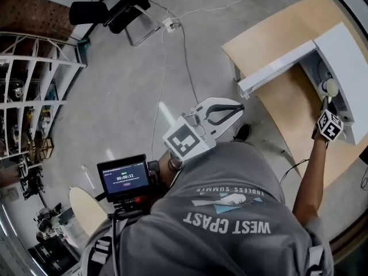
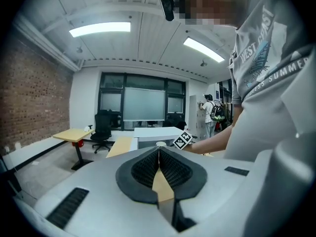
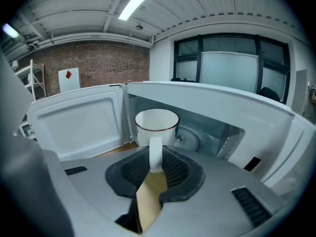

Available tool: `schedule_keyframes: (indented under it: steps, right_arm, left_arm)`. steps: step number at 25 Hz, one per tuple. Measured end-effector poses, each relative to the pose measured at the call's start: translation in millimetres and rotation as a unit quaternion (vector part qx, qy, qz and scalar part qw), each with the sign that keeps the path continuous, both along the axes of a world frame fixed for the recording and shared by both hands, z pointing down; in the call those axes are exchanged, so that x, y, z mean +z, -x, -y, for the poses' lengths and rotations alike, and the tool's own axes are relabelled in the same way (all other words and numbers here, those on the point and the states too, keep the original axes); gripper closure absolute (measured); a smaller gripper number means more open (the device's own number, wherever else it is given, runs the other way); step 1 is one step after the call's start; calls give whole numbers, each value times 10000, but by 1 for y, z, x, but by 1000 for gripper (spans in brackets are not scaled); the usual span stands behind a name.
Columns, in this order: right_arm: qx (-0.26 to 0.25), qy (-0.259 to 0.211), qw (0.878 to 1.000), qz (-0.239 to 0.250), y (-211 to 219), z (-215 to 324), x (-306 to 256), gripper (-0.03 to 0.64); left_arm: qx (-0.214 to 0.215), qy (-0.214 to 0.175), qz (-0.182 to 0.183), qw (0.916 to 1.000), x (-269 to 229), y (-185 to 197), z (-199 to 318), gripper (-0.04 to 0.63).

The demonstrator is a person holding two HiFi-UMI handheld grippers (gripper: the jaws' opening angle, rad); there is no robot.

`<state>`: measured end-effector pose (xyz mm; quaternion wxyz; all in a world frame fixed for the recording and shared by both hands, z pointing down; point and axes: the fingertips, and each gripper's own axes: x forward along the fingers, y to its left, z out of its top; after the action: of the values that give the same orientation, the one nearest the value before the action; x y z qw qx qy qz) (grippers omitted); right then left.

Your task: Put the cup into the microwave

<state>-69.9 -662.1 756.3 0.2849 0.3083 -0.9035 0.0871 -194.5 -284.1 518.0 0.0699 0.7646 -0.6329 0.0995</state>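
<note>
A white cup (image 3: 156,124) with a dark rim hangs upright in front of the open white microwave (image 3: 222,132). My right gripper (image 3: 155,158) is shut on the cup's handle (image 3: 155,152). The microwave door (image 3: 76,127) is swung open to the left, and the turntable hub shows behind the cup. From the head view, the right gripper (image 1: 325,103) holds the cup (image 1: 330,87) at the mouth of the microwave (image 1: 351,56) on the wooden table (image 1: 287,102). My left gripper (image 1: 239,107) hovers off the table's near corner, shut and empty. In its own view the left gripper (image 2: 159,150) points level toward the microwave (image 2: 150,132).
The open door (image 1: 276,69) juts out over the table's left side. A black office chair (image 1: 112,10), a floor cable (image 1: 185,50) and a white rack (image 1: 34,79) stand on the floor to the left. A desk (image 2: 74,135) and a person with a backpack (image 2: 214,113) are far off.
</note>
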Motion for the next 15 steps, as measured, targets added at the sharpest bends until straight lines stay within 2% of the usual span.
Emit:
schedule_keyframes:
  steps: [5,15]
  right_arm:
    - [374,16,9992,119,7,37,-11,546]
    - [896,-68,9952,388,15,101,-5,545]
  left_arm:
    - [-364,225,-429,9982,-24,5,24,574]
    - [-409,639,-474,9960,-24,3,50,574]
